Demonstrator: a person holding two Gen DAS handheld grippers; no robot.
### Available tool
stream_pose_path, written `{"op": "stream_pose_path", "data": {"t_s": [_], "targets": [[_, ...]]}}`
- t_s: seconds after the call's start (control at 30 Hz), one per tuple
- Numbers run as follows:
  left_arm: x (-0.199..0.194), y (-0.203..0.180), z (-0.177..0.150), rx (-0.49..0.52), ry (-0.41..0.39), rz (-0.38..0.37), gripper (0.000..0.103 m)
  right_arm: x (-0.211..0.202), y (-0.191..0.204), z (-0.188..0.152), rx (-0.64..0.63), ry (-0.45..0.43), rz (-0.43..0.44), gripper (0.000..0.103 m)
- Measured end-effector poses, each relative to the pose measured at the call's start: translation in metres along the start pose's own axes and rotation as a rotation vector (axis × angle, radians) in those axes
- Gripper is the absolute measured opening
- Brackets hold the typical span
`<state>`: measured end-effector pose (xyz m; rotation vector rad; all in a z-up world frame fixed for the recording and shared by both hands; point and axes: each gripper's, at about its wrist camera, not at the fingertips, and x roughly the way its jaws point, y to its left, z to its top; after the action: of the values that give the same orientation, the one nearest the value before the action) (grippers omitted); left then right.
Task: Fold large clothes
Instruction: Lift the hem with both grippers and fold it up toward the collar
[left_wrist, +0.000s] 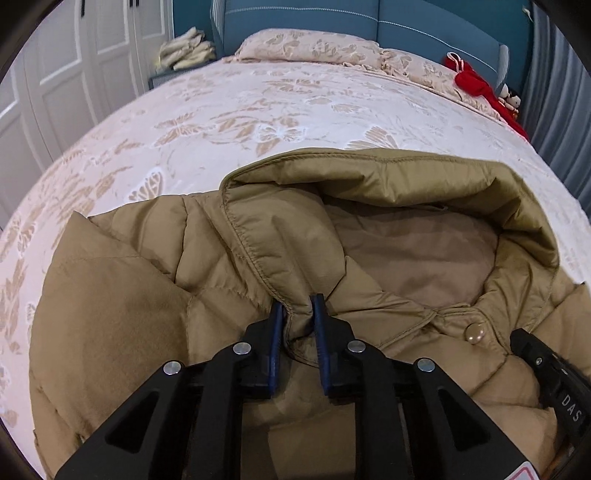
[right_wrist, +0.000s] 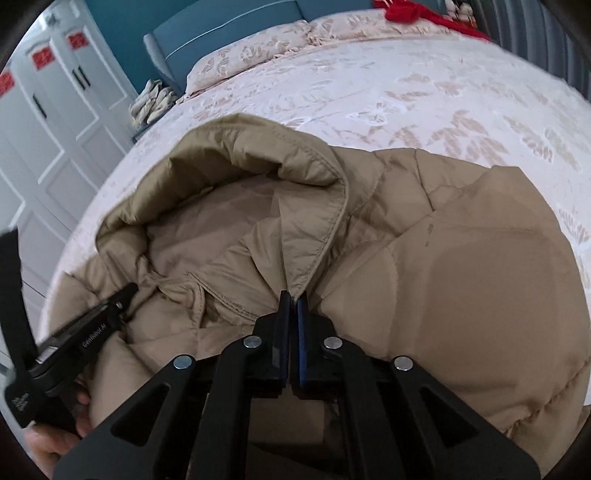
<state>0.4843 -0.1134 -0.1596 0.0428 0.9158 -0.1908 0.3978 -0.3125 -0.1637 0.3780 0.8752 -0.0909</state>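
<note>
One tan padded jacket (left_wrist: 155, 295) lies spread on the bed (left_wrist: 258, 110), its hood (left_wrist: 406, 184) open toward the headboard at 12 o'clock and showing a paler lining. In the left wrist view the left gripper (left_wrist: 298, 306) is pinched narrow on a fold of the jacket where the hood's stitched edge meets the collar; a round snap button (left_wrist: 475, 333) sits on the collar at 3 o'clock from it. In the right wrist view the right gripper (right_wrist: 293, 301) is clamped tight on the other end of the hood's edge, fabric nipped between its blue pads. Each gripper shows in the other's view, at the opposite side of the collar. Beyond the hood, a patterned pillow (left_wrist: 314, 48) lies at 12 o'clock and a red cloth (left_wrist: 472, 77) at 2 o'clock. White wardrobe doors (left_wrist: 74, 55) stand at 10 o'clock.
</note>
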Motion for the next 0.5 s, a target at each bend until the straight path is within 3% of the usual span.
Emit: {"op": "stream_pose_path", "data": {"t_s": [0.2,0.33,0.43,0.5], "targets": [[0.002,-0.002,-0.002,0.006,-0.029,0.032,0.019,0.005,0.001,0.0,-0.015,-0.011,-0.014,0.0],[-0.013,0.005,-0.003,-0.012,-0.024,-0.004,0.023,-0.005,-0.008,0.0,0.036,0.017,0.046,0.003],[-0.035,0.016,-0.005,0.036,-0.003,-0.044,0.024,-0.033,-0.02,-0.005,0.058,0.049,0.088,0.004],[-0.051,0.024,0.0,0.089,0.002,-0.032,0.024,-0.056,-0.029,-0.002,0.024,0.061,0.051,0.006]]}}
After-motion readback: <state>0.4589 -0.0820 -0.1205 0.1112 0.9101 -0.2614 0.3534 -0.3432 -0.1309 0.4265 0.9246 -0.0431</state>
